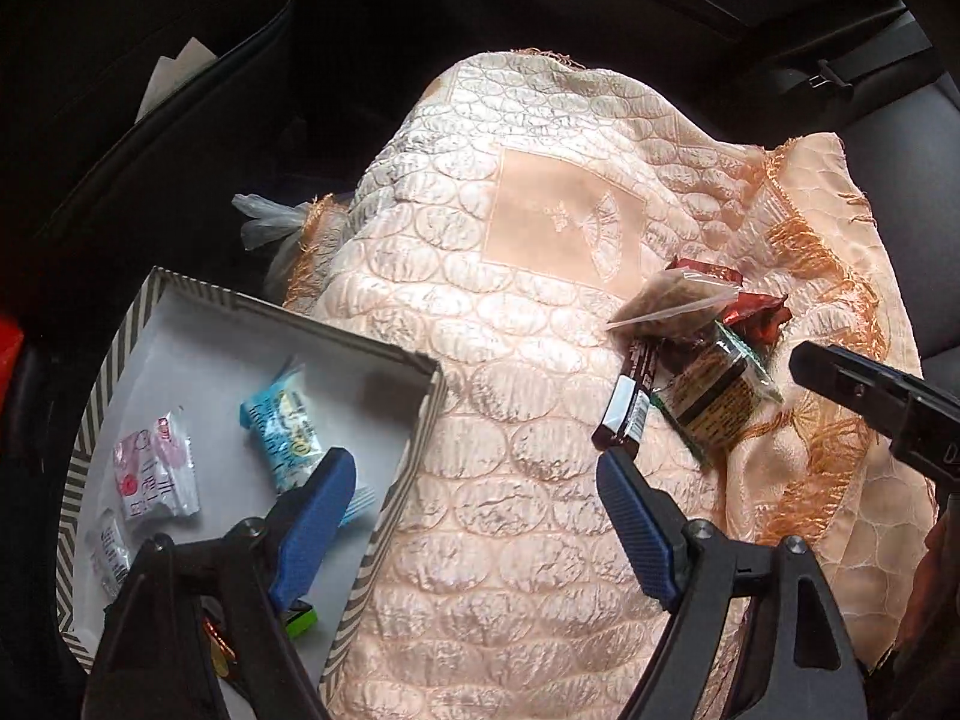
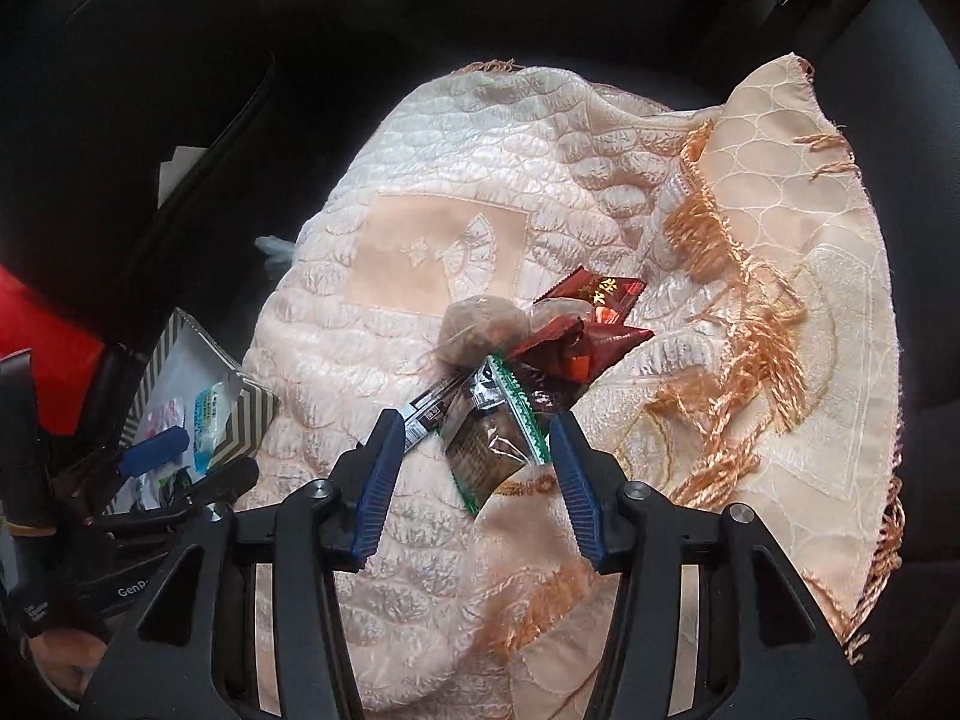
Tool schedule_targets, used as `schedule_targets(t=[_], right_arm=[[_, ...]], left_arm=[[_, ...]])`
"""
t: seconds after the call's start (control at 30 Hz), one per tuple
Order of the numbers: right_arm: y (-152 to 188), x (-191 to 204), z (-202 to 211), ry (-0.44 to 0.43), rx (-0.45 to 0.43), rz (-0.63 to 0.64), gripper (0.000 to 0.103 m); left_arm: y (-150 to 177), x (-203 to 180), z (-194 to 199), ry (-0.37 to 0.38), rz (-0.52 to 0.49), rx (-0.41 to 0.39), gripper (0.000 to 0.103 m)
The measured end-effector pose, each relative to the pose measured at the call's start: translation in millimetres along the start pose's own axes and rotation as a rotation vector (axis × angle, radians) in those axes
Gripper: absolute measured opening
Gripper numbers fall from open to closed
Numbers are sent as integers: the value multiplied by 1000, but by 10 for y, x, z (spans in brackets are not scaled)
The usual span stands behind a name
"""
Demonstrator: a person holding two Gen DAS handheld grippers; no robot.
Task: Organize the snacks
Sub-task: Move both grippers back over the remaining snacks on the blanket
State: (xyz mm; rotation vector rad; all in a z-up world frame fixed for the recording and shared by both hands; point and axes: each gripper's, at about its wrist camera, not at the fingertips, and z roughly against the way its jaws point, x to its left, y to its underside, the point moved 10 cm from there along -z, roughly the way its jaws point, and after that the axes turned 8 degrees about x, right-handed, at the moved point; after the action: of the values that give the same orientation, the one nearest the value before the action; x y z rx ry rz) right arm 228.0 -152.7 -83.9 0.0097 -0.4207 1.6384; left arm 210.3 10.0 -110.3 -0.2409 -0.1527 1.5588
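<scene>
A pile of snacks lies on a peach quilted cloth (image 1: 516,276): a dark packet with green edges (image 1: 717,402) (image 2: 492,438), a black-and-white bar (image 1: 624,411) (image 2: 429,411), a clear bag of brown bits (image 1: 666,306) (image 2: 480,324) and red wrappers (image 1: 759,312) (image 2: 600,306). A striped box (image 1: 384,354) (image 2: 252,414) at the left holds a blue packet (image 1: 282,426) and a pink packet (image 1: 156,471). My left gripper (image 1: 474,468) is open, one finger over the box. My right gripper (image 2: 474,429) is open, its fingers on either side of the green-edged packet.
The cloth, with orange fringe (image 2: 726,276), covers a mound on a dark car seat (image 1: 900,120). A clear plastic bag (image 1: 264,222) sticks out at the cloth's left edge. A small green item (image 1: 300,621) lies in the box near the left finger.
</scene>
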Motion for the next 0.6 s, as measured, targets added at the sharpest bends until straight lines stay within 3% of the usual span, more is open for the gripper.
schedule_targets(t=[0.27, 0.6], right_arm=[[-29, -21, -395, -13, 99, 22, 50], [-33, -39, -492, -35, 113, 11, 50]], left_arm=[[-63, -58, -144, 3, -15, 26, 84], [-69, -17, -188, -6, -12, 34, 84]])
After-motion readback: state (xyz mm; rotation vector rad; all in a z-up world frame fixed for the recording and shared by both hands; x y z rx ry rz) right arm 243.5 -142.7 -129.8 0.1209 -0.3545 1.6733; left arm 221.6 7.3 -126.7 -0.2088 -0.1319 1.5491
